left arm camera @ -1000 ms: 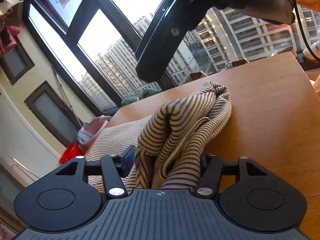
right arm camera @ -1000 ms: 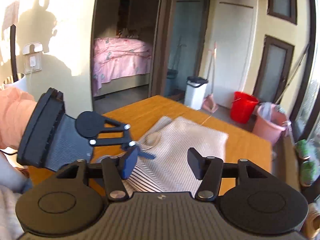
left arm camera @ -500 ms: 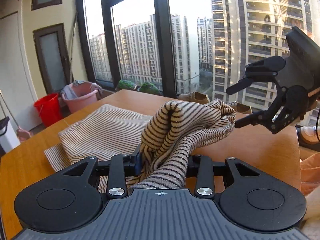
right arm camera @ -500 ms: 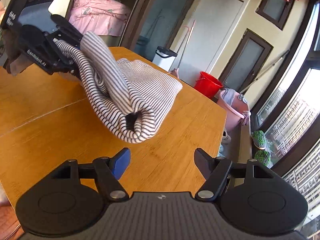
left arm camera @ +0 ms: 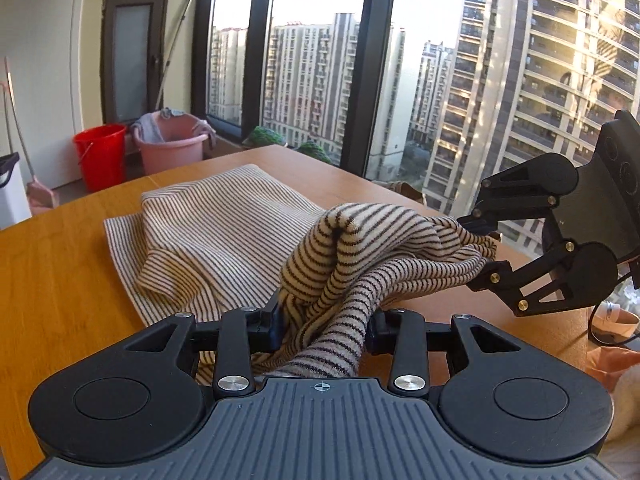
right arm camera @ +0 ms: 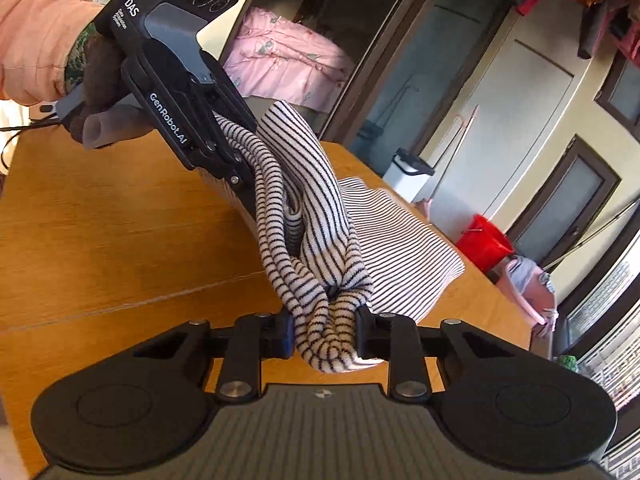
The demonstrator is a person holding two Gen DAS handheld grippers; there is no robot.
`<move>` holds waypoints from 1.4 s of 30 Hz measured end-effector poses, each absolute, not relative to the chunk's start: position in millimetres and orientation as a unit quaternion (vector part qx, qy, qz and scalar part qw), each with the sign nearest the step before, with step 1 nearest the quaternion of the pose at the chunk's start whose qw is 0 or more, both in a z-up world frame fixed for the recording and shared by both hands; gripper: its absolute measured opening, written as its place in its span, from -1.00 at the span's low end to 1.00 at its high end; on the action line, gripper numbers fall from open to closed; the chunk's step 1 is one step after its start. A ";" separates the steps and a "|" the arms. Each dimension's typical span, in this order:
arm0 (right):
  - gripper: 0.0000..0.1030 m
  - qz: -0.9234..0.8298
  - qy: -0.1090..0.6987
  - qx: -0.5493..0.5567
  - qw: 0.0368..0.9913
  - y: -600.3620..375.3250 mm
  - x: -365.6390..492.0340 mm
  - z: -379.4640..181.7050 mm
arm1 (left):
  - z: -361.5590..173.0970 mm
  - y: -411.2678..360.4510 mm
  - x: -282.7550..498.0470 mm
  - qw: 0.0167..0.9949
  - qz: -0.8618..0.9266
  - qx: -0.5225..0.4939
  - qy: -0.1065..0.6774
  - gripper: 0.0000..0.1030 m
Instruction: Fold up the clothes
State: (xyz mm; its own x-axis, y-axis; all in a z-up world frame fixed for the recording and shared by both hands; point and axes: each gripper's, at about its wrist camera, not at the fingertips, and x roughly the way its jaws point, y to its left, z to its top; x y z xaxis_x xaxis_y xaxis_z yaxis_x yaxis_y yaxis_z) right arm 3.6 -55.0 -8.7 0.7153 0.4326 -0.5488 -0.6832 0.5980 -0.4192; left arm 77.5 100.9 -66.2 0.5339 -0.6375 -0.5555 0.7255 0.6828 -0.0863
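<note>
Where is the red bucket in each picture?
Left wrist view: the red bucket stands on the floor at the far left, past the table, beside a pink tub.
Right wrist view: the red bucket is at the middle right, past the table's far edge, with the pink tub below and to its right.
Shared landmark: the striped garment lying on the table, in front of the bucket in both.

"GenRobot.AI" along the left gripper (right arm camera: 256,184) side, "DAS" on its housing (smaller print beneath unreadable)
</note>
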 end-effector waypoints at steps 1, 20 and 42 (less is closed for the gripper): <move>-0.53 0.334 0.205 -0.318 0.863 -54.5 -6.0 -3.9 | -62.0 102.4 67.2 0.867 -0.400 0.080 0.287 -0.21; -0.53 0.328 0.243 -0.084 0.909 -96.2 51.8 79.8 | -45.1 143.3 101.2 0.850 -0.404 -0.074 0.329 0.21; -0.70 0.264 0.227 0.012 0.937 -142.5 112.1 15.3 | -37.3 160.0 144.3 0.892 -0.351 -0.107 0.264 -0.48</move>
